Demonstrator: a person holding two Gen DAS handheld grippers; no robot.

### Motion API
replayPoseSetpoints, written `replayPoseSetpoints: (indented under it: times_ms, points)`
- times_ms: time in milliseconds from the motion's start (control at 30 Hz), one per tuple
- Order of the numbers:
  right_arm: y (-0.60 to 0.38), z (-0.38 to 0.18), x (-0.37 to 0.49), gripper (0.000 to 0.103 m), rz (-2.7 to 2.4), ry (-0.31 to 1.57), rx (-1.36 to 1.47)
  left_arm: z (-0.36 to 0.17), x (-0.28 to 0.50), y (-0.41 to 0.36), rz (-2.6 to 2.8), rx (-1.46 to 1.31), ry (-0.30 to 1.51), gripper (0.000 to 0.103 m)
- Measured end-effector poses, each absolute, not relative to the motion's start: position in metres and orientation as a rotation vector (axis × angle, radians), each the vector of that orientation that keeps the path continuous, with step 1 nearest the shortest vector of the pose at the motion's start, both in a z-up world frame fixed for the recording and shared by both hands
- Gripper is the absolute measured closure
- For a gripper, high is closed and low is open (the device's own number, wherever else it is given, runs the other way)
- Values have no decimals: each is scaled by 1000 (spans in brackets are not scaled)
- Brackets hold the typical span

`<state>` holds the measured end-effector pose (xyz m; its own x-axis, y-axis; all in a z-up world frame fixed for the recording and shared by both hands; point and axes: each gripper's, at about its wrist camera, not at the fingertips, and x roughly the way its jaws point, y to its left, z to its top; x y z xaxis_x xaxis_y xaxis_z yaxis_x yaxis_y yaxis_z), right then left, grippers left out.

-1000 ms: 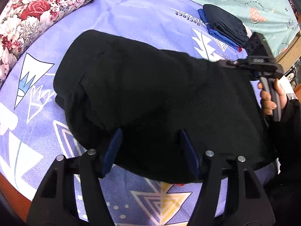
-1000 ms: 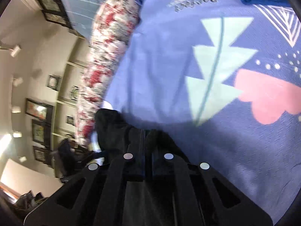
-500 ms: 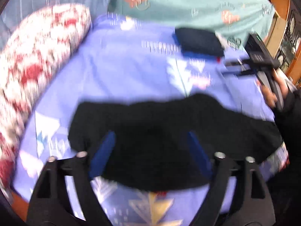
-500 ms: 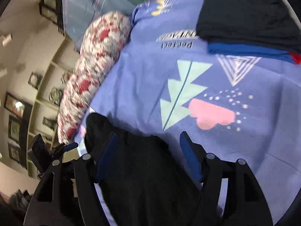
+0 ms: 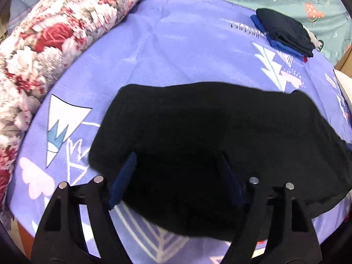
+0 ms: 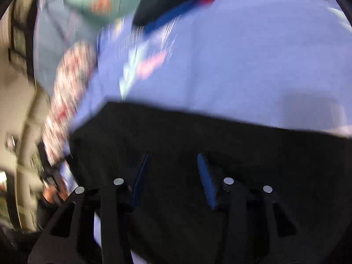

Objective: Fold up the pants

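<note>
Pants [image 5: 209,136]: black, folded into wide slab, flat on purple sheet [image 5: 187,44].

My left gripper [image 5: 178,171] points steeply down, jaws spread wide, just closing a little. My right gripper [image 6: 173,176] angles down too, jaws apart and narrowing, nothing pinched.

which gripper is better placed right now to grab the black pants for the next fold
Left, probably. The left gripper sits steady over the near edge of the black pants, jaws apart, just narrowed. The right gripper is also over the pants, nothing pinched, jaws just narrowed, but its view is blurred.
</note>
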<state>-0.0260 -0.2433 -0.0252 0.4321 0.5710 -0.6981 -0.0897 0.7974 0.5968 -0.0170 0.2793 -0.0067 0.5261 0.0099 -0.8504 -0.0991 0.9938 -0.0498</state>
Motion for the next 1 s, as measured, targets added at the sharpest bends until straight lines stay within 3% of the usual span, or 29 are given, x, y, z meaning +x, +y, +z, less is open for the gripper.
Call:
replayPoseSetpoints:
  times_ms: [133,333,533,633,833,933,967,1000]
  points:
    - [-348,22,-100,46,108,897,499,25,-33,246,-65,-93,925,21]
    - [-447,12,-171,39,-231,946,584,35,-48,175,-258,-61,895,18]
    - [-462,-22,-145,38,-211,1069,619,19,-47,161,-279,-91,955,18]
    - [-460,-24,-130,24,-200,1105,615,13,-50,170,-257,-118,962,18]
    - [-435,-22,-131,24,-127,1096,638,2,-53,190,-244,-181,975,18]
    - [-432,-21,-139,38,-165,1053,618,-1,-53,191,-263,-192,977,18]
    - [-434,-22,-141,66,-129,1025,652,-1,-54,192,-274,-192,971,18]
    - [-433,-25,-141,85,-107,1027,677,-1,-54,193,-282,-195,967,18]
